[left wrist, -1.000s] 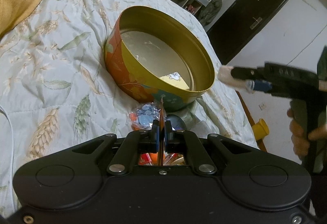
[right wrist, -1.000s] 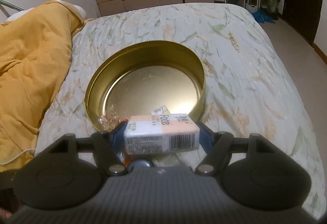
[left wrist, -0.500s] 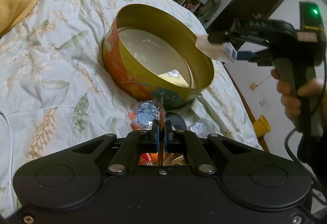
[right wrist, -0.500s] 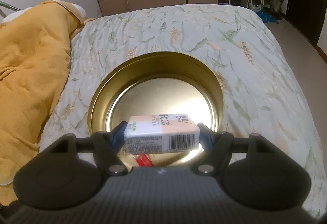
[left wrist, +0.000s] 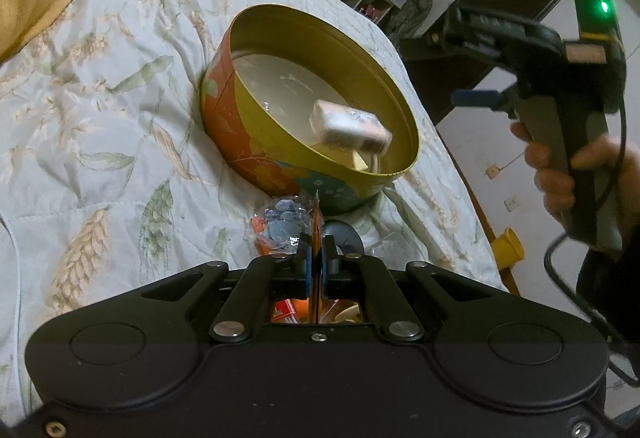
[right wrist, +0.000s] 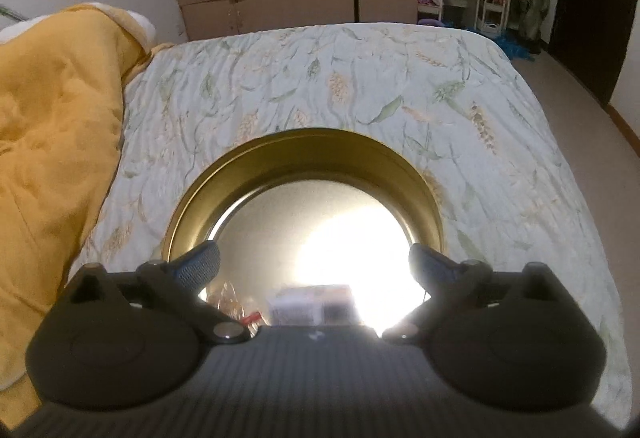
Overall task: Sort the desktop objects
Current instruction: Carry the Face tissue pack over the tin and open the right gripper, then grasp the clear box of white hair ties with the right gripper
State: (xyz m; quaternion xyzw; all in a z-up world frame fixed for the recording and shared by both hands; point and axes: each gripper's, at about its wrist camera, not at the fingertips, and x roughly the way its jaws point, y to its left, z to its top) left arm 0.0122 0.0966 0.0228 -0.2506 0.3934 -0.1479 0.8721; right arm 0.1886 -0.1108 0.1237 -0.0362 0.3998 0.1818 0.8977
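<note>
The tissue pack [left wrist: 350,126] drops free below my right tongs [right wrist: 314,262], whose jaws are opening with nothing between them, into the round tin [left wrist: 240,142] ahead on the bed [left wrist: 100,118], while my left tongs [left wrist: 316,258] pinch a thin orange card [left wrist: 317,214] for sorting.

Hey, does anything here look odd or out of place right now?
Yes. A small white and pink packet hangs tilted and blurred in mid-air over the round tin, touching nothing. The right tongs above it are opening with nothing between them, so it appears to be dropping in.
</note>
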